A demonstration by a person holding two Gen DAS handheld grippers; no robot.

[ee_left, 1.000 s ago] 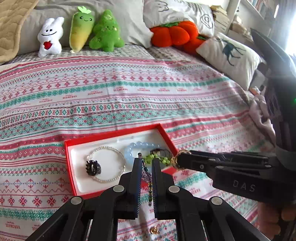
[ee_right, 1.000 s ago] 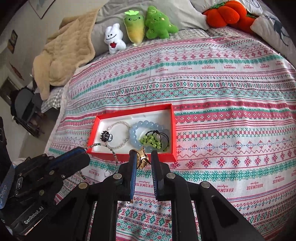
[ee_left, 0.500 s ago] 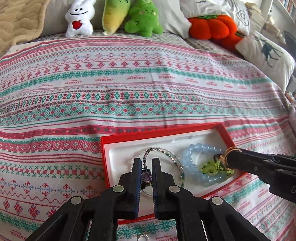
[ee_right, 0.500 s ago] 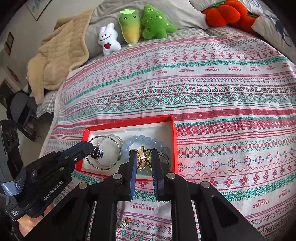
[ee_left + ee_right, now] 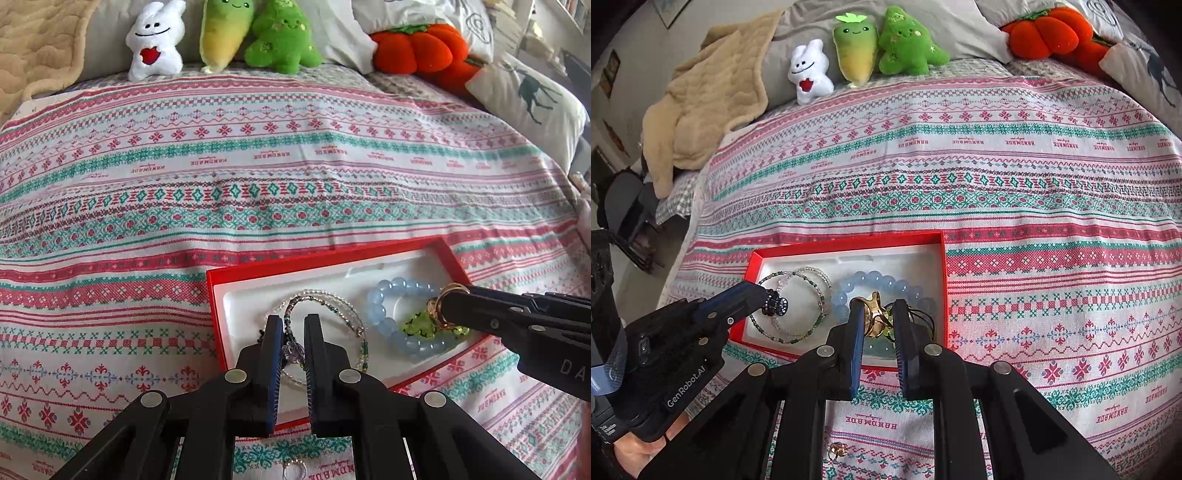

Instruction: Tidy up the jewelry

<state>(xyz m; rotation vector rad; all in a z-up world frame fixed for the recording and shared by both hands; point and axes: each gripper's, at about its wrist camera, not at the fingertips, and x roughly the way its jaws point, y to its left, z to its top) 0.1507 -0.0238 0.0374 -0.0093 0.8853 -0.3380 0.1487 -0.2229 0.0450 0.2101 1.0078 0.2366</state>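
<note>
at the far left of the bed a tan blanket [image 5: 701,103] is bunched up, and beside it a white bunny plush [image 5: 809,72], a radish plush [image 5: 855,50] and a green tree plush [image 5: 908,44] sit in a row against the pillows. nearer to you, the red box [image 5: 943,280] lies on the patterned bedspread [image 5: 1034,184] with its white insert showing. your left gripper [image 5: 293,328] is over the left half of the box, jaws nearly shut around a purple bead on the green necklace [image 5: 332,304]; whether they actually pinch it you cannot tell, since a slim gap shows on either side. the rest of that necklace loops on the insert over a pearl bracelet [image 5: 820,275], with a dark hair clip [image 5: 775,306] at the left jaw tips in the right wrist view. next over, the blue bracelet [image 5: 384,295] rests in the right half of the box, ringed around a green bead charm [image 5: 421,326]. your right gripper [image 5: 877,314] hangs just above that bracelet, jaws clenched on a gold ring [image 5: 873,314]. a second small ring [image 5: 836,450] lies on the bedspread below the box, between the arms of your right gripper. at the far right an orange pumpkin cushion [image 5: 413,48] and a white deer pillow [image 5: 532,92] lean at the bed's edge.
</note>
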